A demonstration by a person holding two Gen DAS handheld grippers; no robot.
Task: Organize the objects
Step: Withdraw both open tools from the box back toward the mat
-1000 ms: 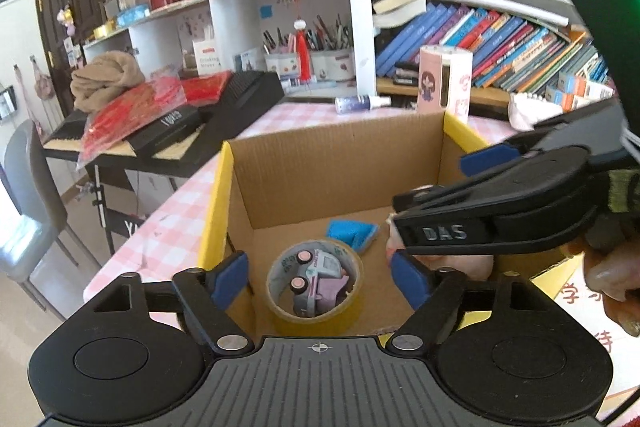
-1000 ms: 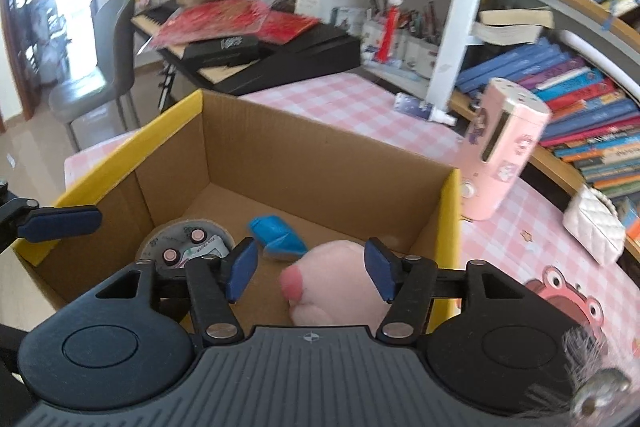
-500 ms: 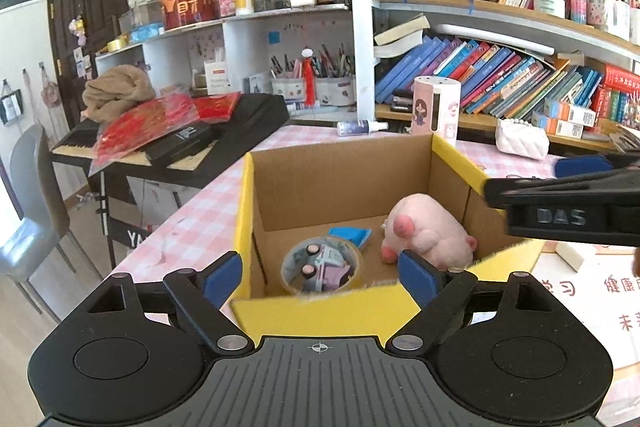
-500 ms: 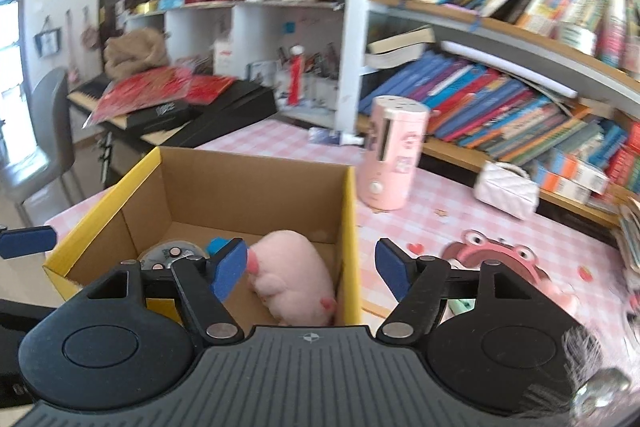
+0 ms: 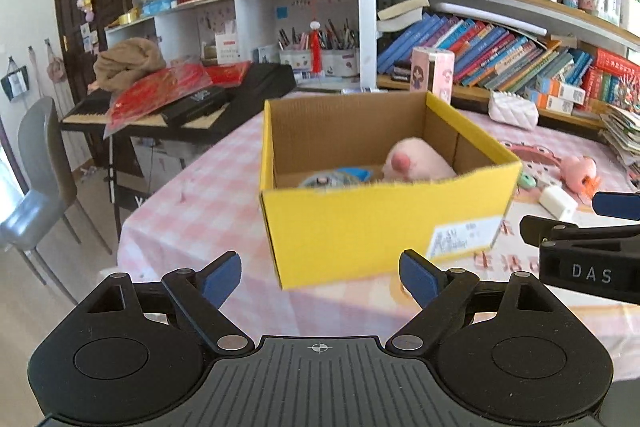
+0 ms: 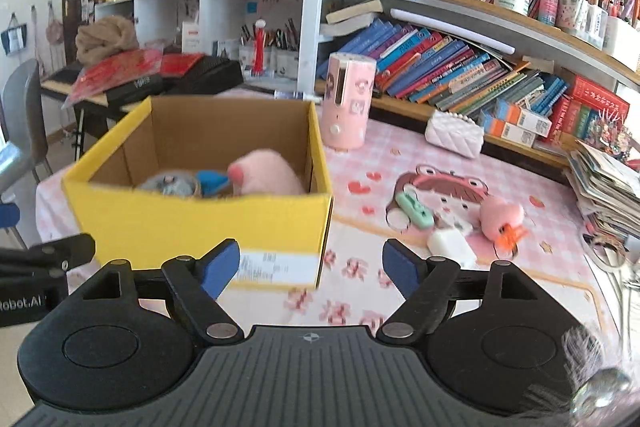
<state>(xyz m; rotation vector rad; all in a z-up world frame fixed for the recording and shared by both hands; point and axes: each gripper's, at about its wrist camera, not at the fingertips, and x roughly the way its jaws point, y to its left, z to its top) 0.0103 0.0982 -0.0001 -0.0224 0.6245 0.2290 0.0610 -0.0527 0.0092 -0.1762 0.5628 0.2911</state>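
Box (image 5: 380, 227) bears a white label; "DAS"-marked right gripper (image 6: 310, 269) just widened, left gripper (image 5: 320, 277) open, both empty.

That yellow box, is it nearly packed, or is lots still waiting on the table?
Partly packed. The yellow box already holds a pink plush, a blue item and a tape roll. Both grippers, left and right, are open and empty. Waiting: green clip, white block, small pink toy.

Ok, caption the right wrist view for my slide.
Open right gripper facing yellow box holding pink plush; more toys on the table.
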